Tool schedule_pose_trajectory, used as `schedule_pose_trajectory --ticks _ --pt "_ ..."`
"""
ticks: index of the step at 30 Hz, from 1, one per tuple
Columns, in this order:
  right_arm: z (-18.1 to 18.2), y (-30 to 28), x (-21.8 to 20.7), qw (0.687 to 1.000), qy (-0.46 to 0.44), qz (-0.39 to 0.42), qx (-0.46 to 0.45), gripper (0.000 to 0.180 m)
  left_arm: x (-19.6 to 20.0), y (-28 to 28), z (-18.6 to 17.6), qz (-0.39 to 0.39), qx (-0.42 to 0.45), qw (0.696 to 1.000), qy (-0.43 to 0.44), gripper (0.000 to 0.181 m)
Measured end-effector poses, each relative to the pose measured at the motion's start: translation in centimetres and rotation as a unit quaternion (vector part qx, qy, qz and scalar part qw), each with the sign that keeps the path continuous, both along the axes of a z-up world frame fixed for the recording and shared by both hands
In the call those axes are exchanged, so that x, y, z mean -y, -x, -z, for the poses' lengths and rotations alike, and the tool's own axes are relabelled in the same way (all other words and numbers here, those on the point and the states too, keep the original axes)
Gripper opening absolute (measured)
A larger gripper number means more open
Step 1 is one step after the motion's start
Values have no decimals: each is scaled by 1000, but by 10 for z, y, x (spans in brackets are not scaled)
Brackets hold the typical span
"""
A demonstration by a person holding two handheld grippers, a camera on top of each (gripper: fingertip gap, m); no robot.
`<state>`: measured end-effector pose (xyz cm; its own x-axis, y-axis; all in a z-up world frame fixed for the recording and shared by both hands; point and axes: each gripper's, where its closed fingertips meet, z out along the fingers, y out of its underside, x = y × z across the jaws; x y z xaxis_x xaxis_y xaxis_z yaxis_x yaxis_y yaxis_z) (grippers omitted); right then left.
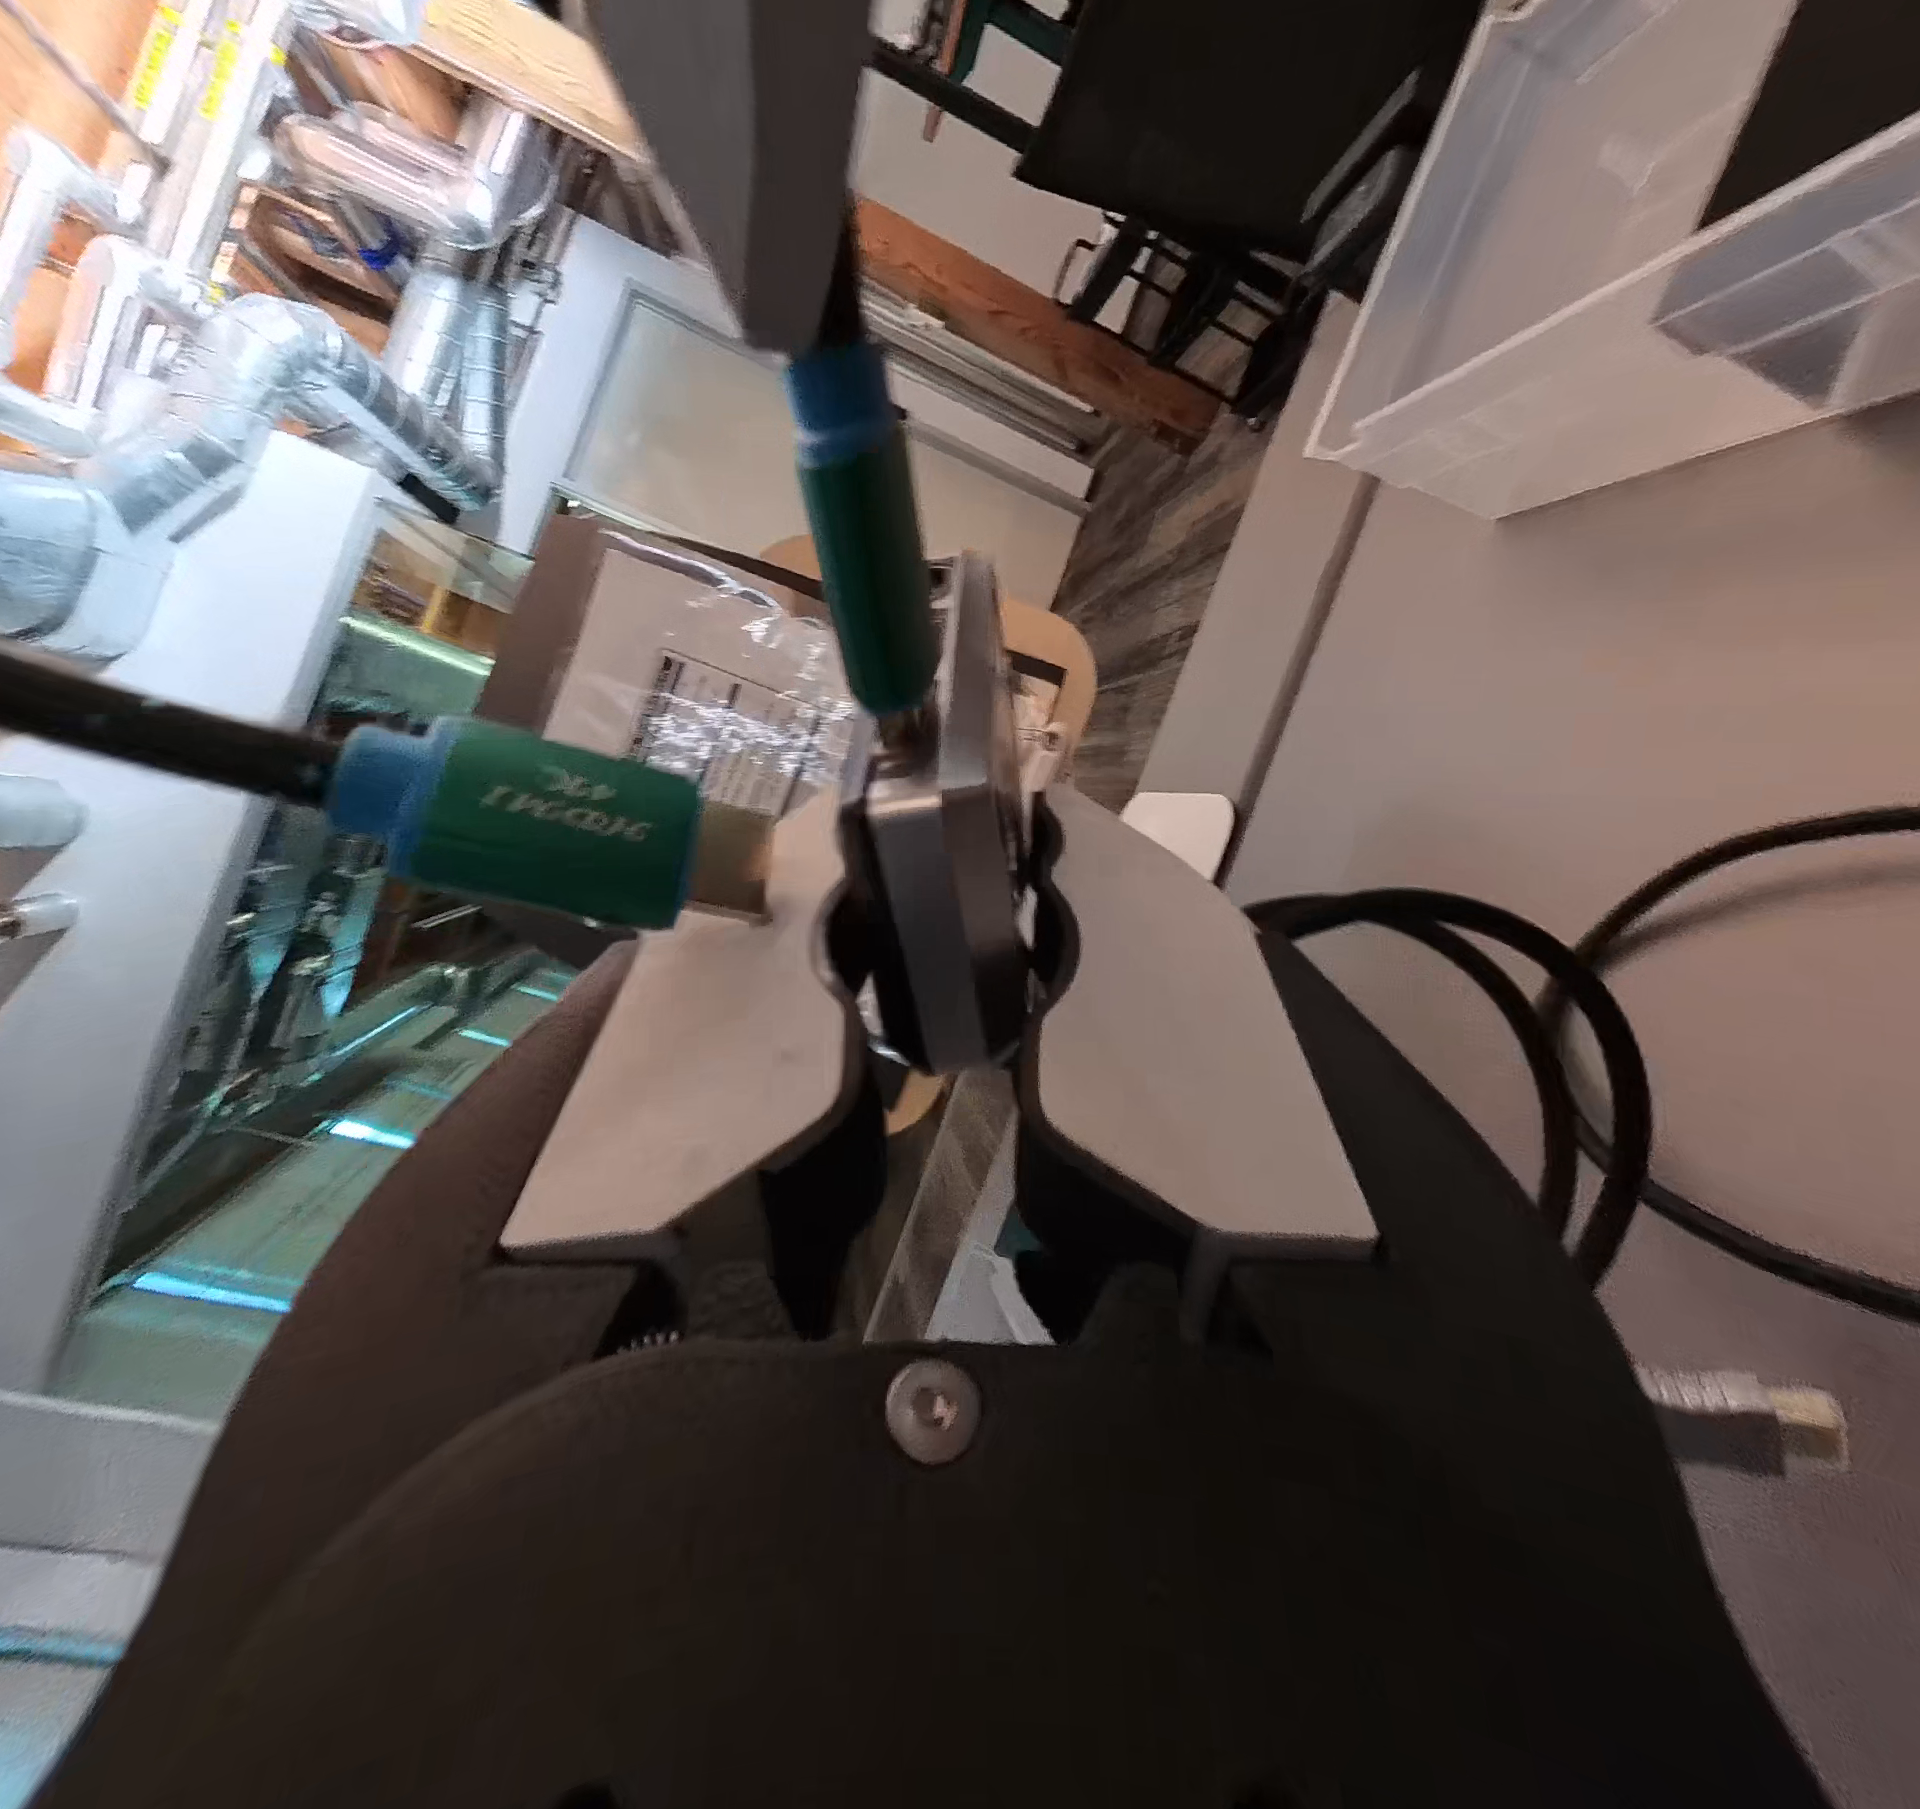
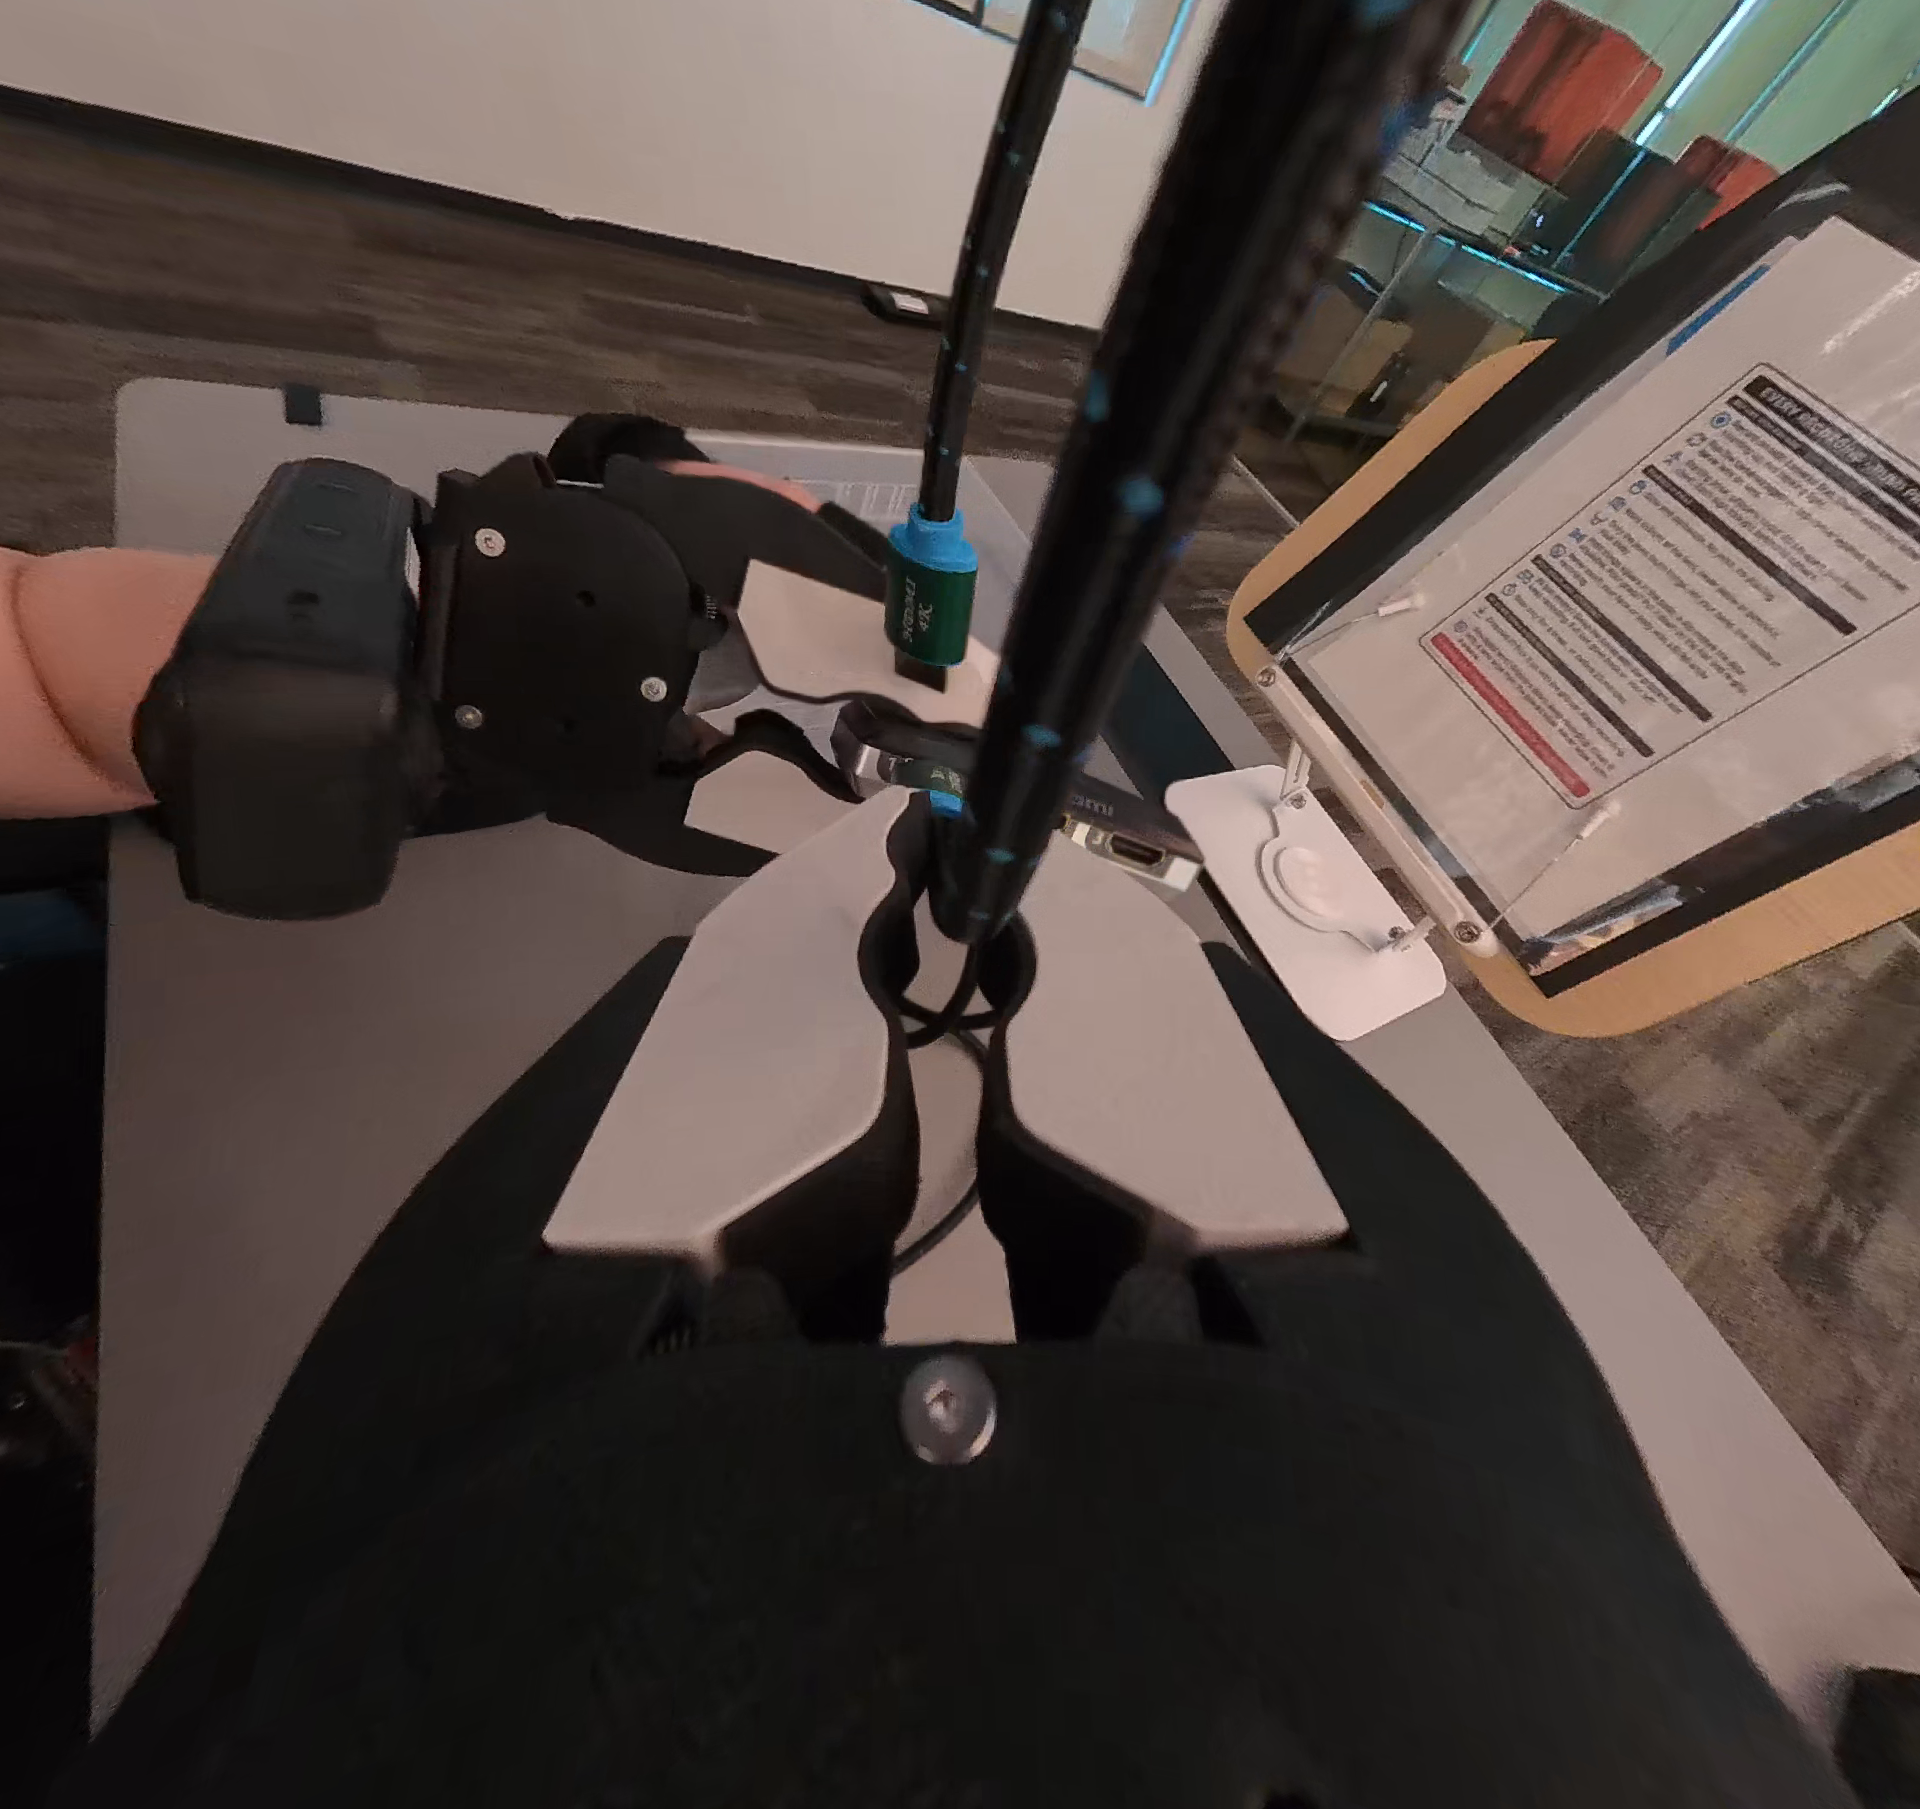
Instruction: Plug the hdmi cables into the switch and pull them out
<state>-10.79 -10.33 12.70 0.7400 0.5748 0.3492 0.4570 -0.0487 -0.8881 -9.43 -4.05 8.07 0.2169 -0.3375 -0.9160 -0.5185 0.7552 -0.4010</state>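
Observation:
My left gripper (image 1: 940, 886) is shut on the flat grey hdmi switch (image 1: 961, 938) and holds it edge-on above the table. A green hdmi plug with a blue collar (image 1: 868, 575) comes down from above with its tip at the switch's top edge. My right gripper (image 2: 951, 876) is shut on that plug's black cable (image 2: 1143, 409) just behind the collar. A second green plug (image 1: 551, 829) points at the switch from the left with bare metal showing; I cannot tell if it is seated. In the right wrist view the switch (image 2: 1101, 814) shows an empty port.
A clear plastic bin (image 1: 1662, 201) stands on the grey table (image 1: 1558, 720). Coiled black cable (image 1: 1558, 1032) and a loose metal connector (image 1: 1745, 1427) lie on it. A sign in an acrylic stand (image 2: 1610, 616) with a white foot plate (image 2: 1320, 897) sits at the table's right edge.

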Motion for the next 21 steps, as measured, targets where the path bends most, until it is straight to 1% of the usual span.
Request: schedule_pose_trajectory --ticks 5,13,15,18,21 --pt "2 -1 1 1000 6 6 6 6 -1 0 1 -13 -5 1000 14 21" --pt "9 2 3 999 35 -5 -2 7 -5 3 -6 -40 -9 995 -86 21" --pt "12 3 1 999 40 -5 -1 6 -8 2 -3 -52 -20 995 -88 21" --pt "18 7 -4 999 42 3 11 6 -12 0 4 -64 -36 995 -65 21" --pt "15 9 -5 999 25 16 18 6 -13 1 -1 -66 -21 996 -62 21"
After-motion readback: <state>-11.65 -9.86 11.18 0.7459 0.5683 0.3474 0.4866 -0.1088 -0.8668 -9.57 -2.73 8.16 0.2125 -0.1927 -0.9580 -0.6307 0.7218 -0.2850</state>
